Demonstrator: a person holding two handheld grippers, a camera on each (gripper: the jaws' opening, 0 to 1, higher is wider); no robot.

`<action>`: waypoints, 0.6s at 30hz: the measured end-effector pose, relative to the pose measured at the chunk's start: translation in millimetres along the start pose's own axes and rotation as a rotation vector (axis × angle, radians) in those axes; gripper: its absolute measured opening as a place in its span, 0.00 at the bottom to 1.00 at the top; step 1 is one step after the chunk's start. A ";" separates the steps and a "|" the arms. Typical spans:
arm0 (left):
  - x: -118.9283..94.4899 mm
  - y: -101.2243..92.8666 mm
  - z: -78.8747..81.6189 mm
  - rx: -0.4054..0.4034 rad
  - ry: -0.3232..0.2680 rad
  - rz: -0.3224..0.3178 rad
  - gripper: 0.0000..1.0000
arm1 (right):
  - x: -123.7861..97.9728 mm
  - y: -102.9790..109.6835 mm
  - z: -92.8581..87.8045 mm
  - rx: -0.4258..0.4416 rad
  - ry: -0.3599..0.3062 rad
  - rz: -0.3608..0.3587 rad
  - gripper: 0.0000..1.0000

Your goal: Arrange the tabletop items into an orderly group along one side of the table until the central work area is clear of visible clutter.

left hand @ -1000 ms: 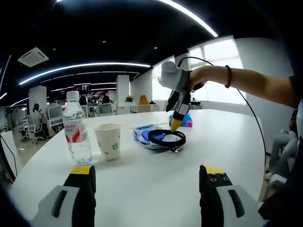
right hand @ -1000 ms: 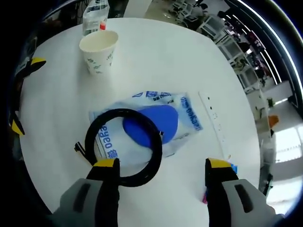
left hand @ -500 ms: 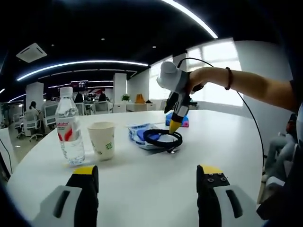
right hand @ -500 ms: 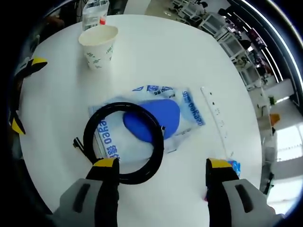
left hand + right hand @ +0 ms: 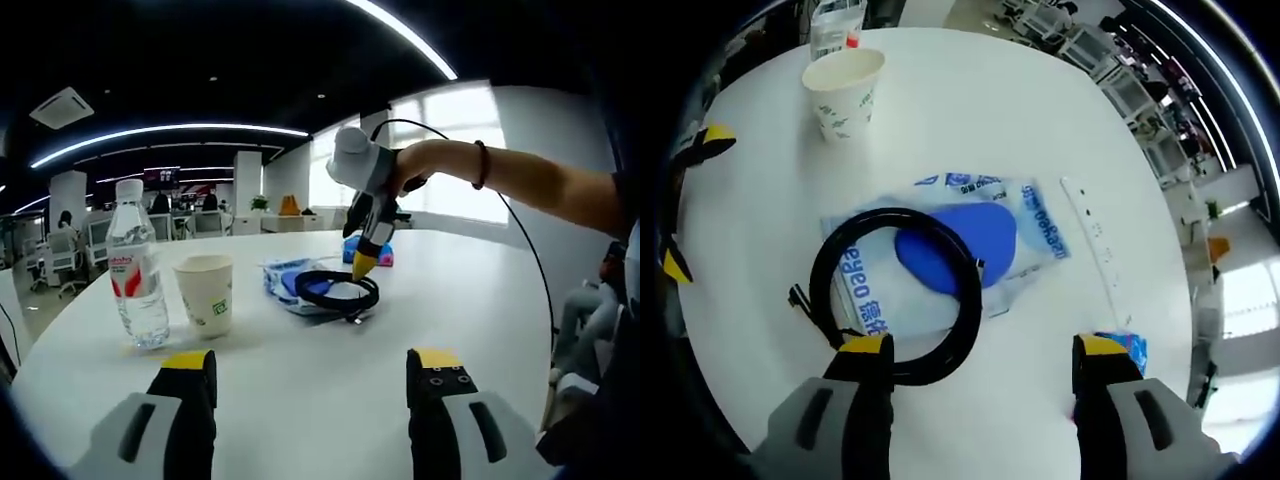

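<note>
Left gripper view: left gripper [image 5: 310, 365] low over a round white bench [image 5: 480, 300], jaws spread wide, nothing between them. Ahead of the left jaw, a water bottle [image 5: 133, 265] upright with a paper cup [image 5: 206, 293] just beside it, apart from each other. Ahead, between the two jaws and farther off, a black cable coil [image 5: 337, 292] lying on a clear plastic packet [image 5: 290, 283] with blue print. Right gripper [image 5: 362, 262] reaching in from the right, held by a hand [image 5: 405, 170], yellow tips pointing down just above the far edge of the coil; whether touching it cannot be told. Behind that gripper, a small blue and pink item [image 5: 372, 252], too small to identify.

Right gripper view: looking down along the right gripper [image 5: 980, 350], jaws spread, empty. Coil [image 5: 896, 295] just ahead of the left jaw, its near rim hidden behind that jaw's tip. Packet [image 5: 1030, 235] under the coil, reaching ahead toward the middle of the gap. Cup [image 5: 843, 92] and bottle [image 5: 830, 30] far ahead of the left jaw. White power strip [image 5: 1095, 250] ahead of the right jaw; blue item [image 5: 1135, 350] just beside that jaw. Left gripper's yellow tips [image 5: 695, 200] at the left edge.

Judged progress: early. Items spread across the middle of the bench, nothing yet lined up along one side. Likely step in hand: taking the coil. All gathering left to do.
</note>
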State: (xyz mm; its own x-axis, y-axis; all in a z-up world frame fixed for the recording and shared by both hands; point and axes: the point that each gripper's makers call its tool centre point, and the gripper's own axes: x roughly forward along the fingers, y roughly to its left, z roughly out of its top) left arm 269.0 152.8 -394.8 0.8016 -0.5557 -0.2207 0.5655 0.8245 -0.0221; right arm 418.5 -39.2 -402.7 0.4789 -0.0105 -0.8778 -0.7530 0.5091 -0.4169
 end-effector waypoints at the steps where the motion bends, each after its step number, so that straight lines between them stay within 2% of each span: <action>1: 1.0 -0.5 -0.5 0.003 0.006 -0.001 0.77 | 0.3 -0.1 0.0 -0.001 -0.002 0.001 0.69; 18: 13.1 -3.1 0.8 0.005 0.038 -0.024 0.73 | 3.8 -1.8 -2.0 0.014 0.004 0.005 0.66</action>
State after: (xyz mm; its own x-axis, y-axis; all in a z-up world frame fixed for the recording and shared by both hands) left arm 277.9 142.9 -396.8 0.7802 -0.5704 -0.2567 0.5852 0.8105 -0.0225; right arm 420.8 -41.9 -405.8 0.4733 -0.0117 -0.8808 -0.7490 0.5209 -0.4094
